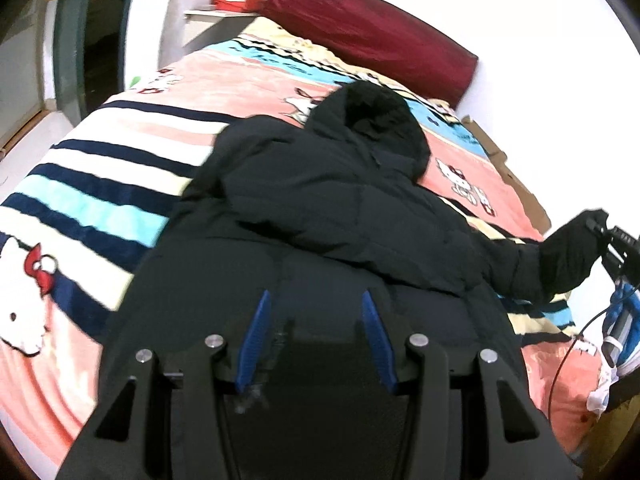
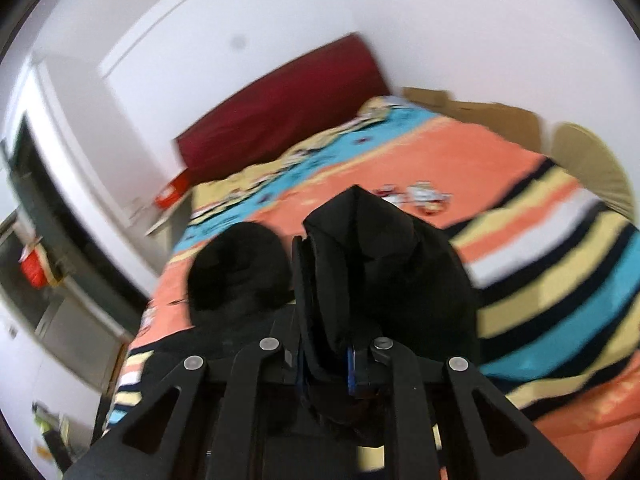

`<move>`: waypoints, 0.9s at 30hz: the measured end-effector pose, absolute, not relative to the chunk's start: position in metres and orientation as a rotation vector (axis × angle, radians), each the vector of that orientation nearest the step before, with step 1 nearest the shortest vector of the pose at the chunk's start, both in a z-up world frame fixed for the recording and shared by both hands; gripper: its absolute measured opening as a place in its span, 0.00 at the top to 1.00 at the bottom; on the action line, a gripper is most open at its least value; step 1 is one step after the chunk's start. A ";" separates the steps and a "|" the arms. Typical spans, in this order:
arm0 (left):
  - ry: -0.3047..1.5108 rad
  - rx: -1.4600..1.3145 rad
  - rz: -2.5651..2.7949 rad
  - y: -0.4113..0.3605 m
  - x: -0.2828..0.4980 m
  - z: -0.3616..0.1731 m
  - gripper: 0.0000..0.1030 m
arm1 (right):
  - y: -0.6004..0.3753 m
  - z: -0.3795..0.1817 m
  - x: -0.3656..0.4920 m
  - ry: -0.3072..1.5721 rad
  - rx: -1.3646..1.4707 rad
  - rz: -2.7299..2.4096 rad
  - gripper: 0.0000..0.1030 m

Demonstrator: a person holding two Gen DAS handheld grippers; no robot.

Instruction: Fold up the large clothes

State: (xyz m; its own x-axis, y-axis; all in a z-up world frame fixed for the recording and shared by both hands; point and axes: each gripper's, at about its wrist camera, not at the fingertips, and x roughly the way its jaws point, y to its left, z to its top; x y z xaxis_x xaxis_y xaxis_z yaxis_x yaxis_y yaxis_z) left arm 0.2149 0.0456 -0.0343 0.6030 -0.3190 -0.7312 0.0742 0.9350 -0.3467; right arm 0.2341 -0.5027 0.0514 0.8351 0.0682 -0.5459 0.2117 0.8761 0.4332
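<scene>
A black puffy hooded jacket lies on a striped cartoon blanket, its hood toward the headboard. My left gripper is at the jacket's near hem. Its blue pads stand partway apart, and thick jacket fabric fills the gap and looks gripped. At the right edge my right gripper is shut on the cuff of the sleeve and holds it off the bed. In the right wrist view that sleeve bunches up out of the right gripper, with the hood to its left.
A dark red headboard stands against the white wall at the bed's far end. A white shelf with a red box is on the left of it. Cardboard lines the bed's right side. A dark doorway is at the left.
</scene>
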 end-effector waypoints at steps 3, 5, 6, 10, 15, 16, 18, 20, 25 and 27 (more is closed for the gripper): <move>0.886 -0.321 -0.209 0.073 0.212 -0.033 0.55 | -0.452 0.063 0.260 0.593 0.456 -0.009 0.86; 0.873 -0.341 -0.195 0.092 0.209 -0.032 0.55 | -0.420 0.069 0.273 0.599 0.439 0.036 0.86; 0.869 -0.349 -0.189 0.099 0.208 -0.032 0.55 | -0.397 0.071 0.283 0.606 0.427 0.063 0.86; 0.854 -0.382 -0.160 0.133 0.205 -0.037 0.55 | -0.332 0.069 0.306 0.643 0.378 0.138 0.86; 0.848 -0.406 -0.124 0.168 0.204 -0.049 0.55 | -0.254 0.046 0.328 0.714 0.298 0.212 0.86; 0.850 -0.411 -0.118 0.174 0.204 -0.051 0.55 | -0.236 0.038 0.333 0.734 0.280 0.224 0.86; 0.859 -0.428 -0.104 0.187 0.205 -0.058 0.55 | -0.213 0.022 0.339 0.771 0.251 0.234 0.86; 0.867 -0.444 -0.094 0.197 0.205 -0.065 0.55 | -0.190 0.004 0.343 0.812 0.226 0.239 0.86; 0.880 -0.468 -0.072 0.214 0.205 -0.074 0.55 | -0.150 -0.044 0.355 0.910 0.170 0.238 0.85; 0.877 -0.468 -0.061 0.218 0.204 -0.074 0.55 | -0.140 -0.059 0.354 0.936 0.131 0.227 0.85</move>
State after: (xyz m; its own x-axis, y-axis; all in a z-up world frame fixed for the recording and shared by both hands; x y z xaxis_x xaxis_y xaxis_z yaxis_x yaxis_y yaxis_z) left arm 0.2036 0.2180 -0.0740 0.6444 -0.2404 -0.7259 -0.1372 0.8976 -0.4190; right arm 0.3543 -0.1396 -0.0585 0.5715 0.2496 -0.7817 -0.1365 0.9683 0.2093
